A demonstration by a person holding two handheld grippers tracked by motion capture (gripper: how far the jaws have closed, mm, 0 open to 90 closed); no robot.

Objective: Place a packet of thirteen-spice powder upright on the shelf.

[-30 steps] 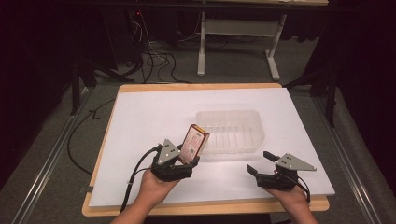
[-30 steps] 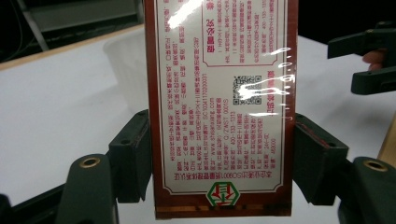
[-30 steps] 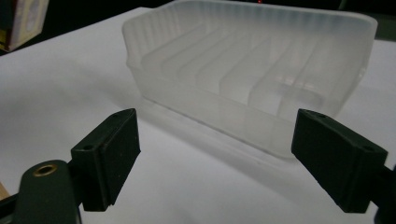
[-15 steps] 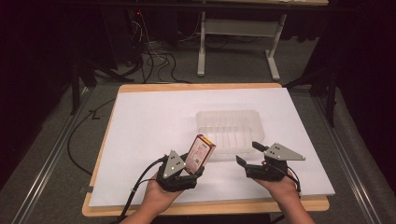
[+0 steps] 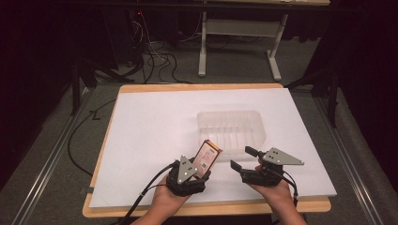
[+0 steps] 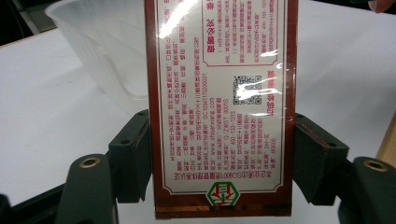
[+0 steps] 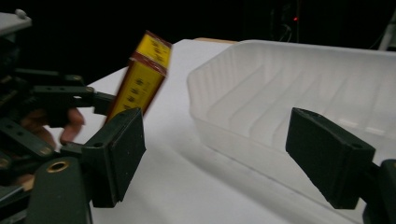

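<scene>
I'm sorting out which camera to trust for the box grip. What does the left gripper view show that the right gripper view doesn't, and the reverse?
Left gripper view alone: the box's printed face with red text, a QR code and a green logo, with the left gripper clamped on its edges. Right gripper view alone: the box's yellow side, and the right gripper open with nothing between its pads. Both: the clear plastic tray and the white table surface.

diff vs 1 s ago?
The left gripper carried the box from the tray rim back toward the table's near edge, grip unchanged. The right gripper, empty, moved left toward the box, its jaws closing slightly. The tray stayed put.
</scene>
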